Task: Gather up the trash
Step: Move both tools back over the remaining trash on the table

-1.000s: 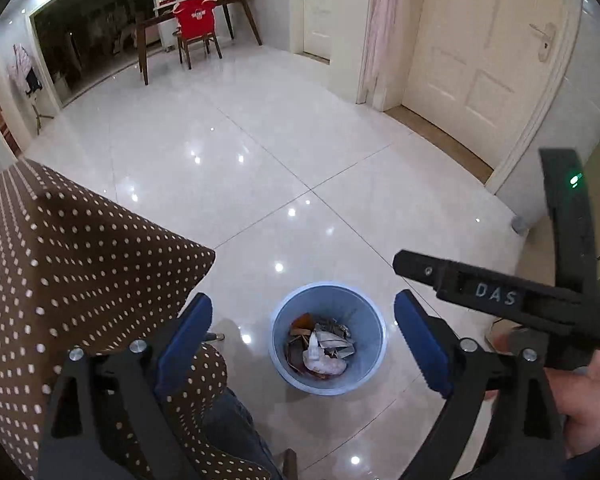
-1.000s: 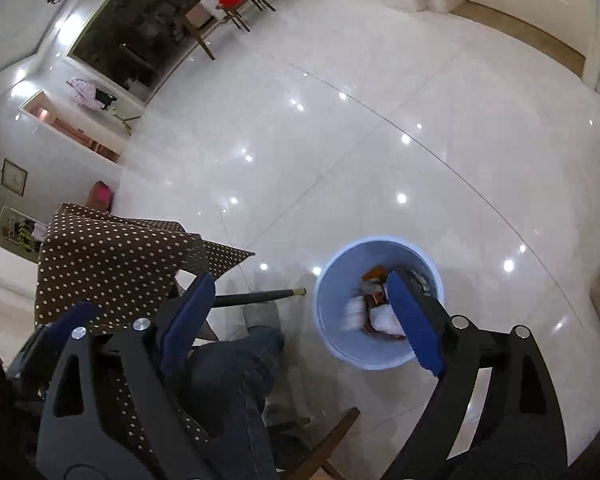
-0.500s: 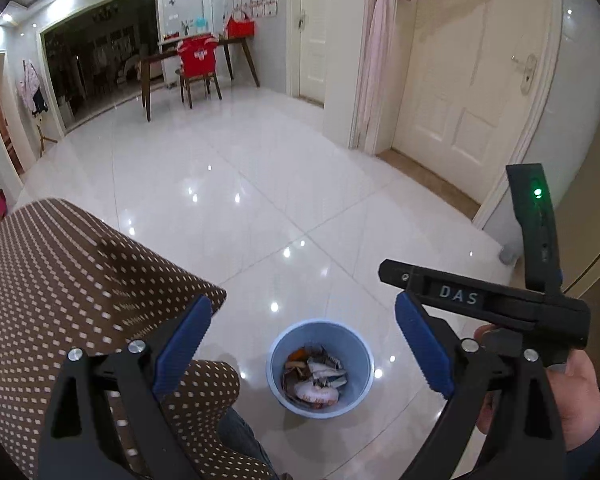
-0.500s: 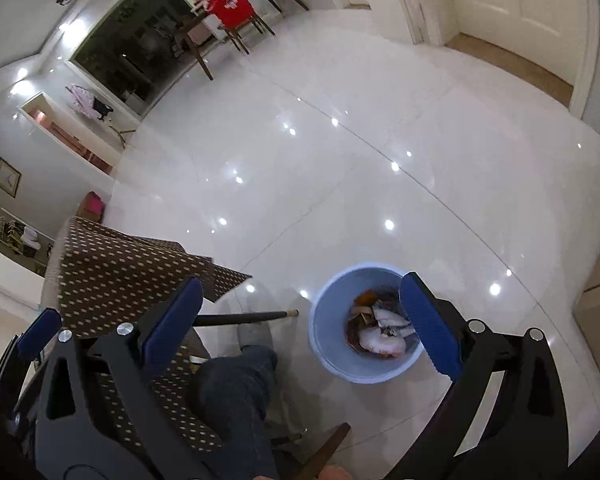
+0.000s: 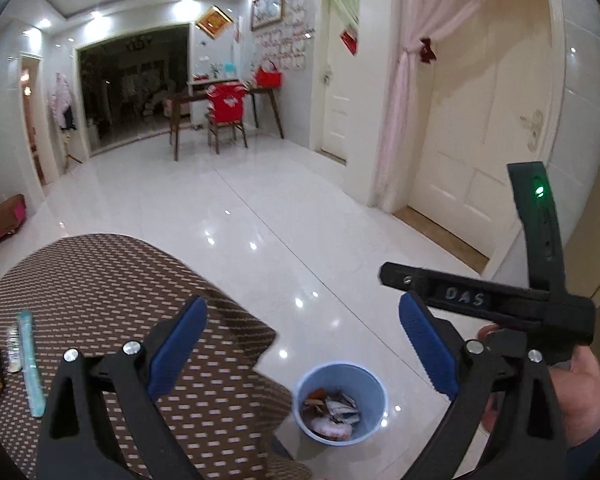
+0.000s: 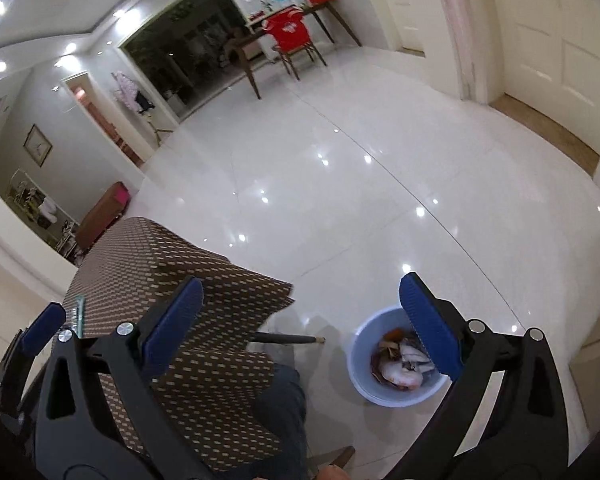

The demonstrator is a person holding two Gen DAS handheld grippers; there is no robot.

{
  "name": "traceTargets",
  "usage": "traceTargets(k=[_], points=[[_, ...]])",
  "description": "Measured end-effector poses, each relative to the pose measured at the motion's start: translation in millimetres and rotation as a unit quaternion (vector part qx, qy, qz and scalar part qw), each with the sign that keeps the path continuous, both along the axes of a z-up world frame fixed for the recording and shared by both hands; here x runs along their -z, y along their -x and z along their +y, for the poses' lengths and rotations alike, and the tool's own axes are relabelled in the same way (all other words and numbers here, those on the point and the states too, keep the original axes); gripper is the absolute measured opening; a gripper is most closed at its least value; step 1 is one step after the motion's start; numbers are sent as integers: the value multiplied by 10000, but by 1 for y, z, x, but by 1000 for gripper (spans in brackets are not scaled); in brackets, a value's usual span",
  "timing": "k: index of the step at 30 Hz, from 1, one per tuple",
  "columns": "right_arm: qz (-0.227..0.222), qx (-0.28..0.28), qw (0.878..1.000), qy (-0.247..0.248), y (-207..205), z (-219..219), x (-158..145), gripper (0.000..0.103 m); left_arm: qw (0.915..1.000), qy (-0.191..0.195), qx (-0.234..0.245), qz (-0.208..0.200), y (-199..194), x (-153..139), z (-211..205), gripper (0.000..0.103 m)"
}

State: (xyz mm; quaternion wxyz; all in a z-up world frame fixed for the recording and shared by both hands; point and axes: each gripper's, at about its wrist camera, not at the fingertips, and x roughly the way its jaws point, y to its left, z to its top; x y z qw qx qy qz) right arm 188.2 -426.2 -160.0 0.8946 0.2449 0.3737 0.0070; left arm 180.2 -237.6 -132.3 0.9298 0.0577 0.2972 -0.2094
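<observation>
Two blue pads point(image 5: 177, 350) stick out from the left gripper point(image 5: 302, 350) in the left wrist view, and they stand far apart with nothing between them. One blue bin point(image 5: 340, 376) sits on the shiny white floor point(image 5: 300, 216) below, near the corner of the table. The bin has trash point(image 5: 332, 410) in it, a small heap of paper scraps and wrappers, too jumbled to count. One table with a brown dotted cloth point(image 5: 112, 280) fills the near left. On its left edge lie one long pale blue strip point(image 5: 31, 364) and, just beside it on the left, two more small bits, one pale and one dark, too blurry to name. At the right, one hand point(image 5: 580, 392) holds the right gripper's black body, which shows one green light point(image 5: 539, 191). Far off stand one dark table point(image 5: 220, 100) and one chair with a red cover point(image 5: 225, 104). In the right wrist view, the right gripper point(image 6: 300, 328) is wide open too, with two blue pads point(image 6: 430, 326) and nothing held. The one blue bin point(image 6: 360, 364) lies on the floor to the right, partly behind the right pad, and the trash point(image 6: 400, 364) shows inside it. The dotted cloth point(image 6: 180, 264) is on the left. One dark table leg point(image 6: 286, 338) pokes out under it toward the bin. One knee in blue jeans point(image 6: 286, 404) shows near the bottom.
</observation>
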Motion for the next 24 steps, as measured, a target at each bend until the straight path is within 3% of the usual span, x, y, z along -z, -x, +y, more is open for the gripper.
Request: traceTargets(k=[14,24], points=[[-396,-944,9938,432,-24,120,-60,97,9911,258,-1253,-354,2,-27,149,95],[-429,-1835,9797,678,-47,227,-66,97,9762,340,-2118,-326,-13,-22,260,95]])
